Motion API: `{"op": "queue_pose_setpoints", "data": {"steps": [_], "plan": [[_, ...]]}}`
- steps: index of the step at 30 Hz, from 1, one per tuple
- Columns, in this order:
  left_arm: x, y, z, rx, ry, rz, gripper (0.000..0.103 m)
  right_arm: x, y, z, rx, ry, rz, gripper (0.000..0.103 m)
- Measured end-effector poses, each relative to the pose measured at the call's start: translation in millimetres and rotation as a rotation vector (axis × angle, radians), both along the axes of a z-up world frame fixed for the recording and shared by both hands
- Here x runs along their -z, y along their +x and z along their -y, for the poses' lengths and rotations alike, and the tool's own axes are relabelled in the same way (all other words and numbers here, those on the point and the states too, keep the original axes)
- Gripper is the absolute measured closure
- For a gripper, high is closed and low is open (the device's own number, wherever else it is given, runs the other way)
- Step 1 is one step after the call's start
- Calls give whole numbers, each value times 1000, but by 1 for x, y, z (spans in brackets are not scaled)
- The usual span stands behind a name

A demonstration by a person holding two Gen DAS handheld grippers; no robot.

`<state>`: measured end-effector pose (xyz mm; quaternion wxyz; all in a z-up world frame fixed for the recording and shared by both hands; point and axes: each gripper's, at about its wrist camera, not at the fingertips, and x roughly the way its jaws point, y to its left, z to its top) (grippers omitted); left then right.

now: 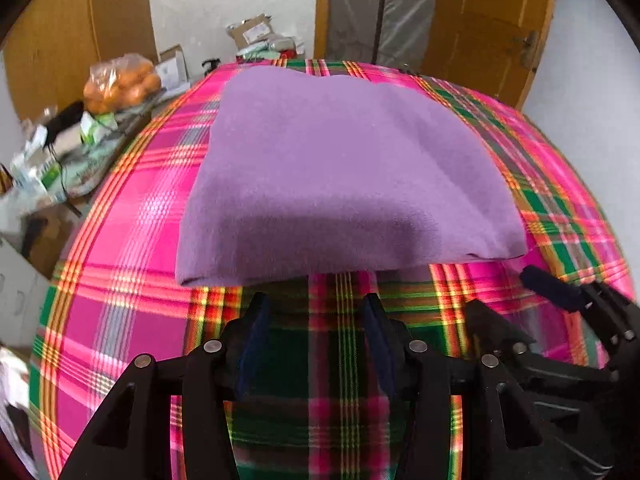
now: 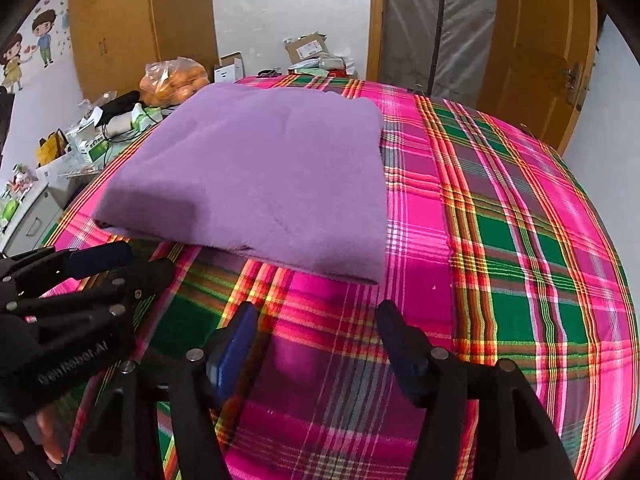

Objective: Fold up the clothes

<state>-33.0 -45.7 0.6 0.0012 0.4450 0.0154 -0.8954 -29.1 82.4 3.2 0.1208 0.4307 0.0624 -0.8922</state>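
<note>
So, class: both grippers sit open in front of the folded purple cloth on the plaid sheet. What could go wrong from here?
1. The purple cloth shows layered near edges; a pinch might catch only the top layer and undo the fold.
2. The left gripper and right gripper are close together and could bump.
3. Low fingers may snag the plaid sheet.

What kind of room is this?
Probably a bedroom at home: a folded purple cloth lies on a plaid bedspread, with cartoon wall stickers and a wooden door around it.
</note>
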Motion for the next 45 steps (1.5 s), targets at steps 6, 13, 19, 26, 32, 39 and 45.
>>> {"op": "queue_pose_setpoints", "data": {"steps": [6,13,19,26,32,39,45], "plan": [[0,-7,3,-12,-2,-30,53,1,-12,-2,40,2,6,30],[2,-10,4,-33,-1,-55,53,3,-21,-5,68,0,13,22],[2,-10,6,-29,3,-55,52,4,-23,-7,68,-3,13,22],[1,-13,7,-18,-6,-52,49,4,-23,-10,79,-7,12,22],[2,-11,2,-6,-10,-48,44,3,-24,-14,98,-3,13,22],[1,-12,0,-7,-10,-46,42,4,-27,-20,97,-9,14,21],[1,-12,-1,-5,-11,-44,39,4,-26,-21,98,-12,15,21]]}}
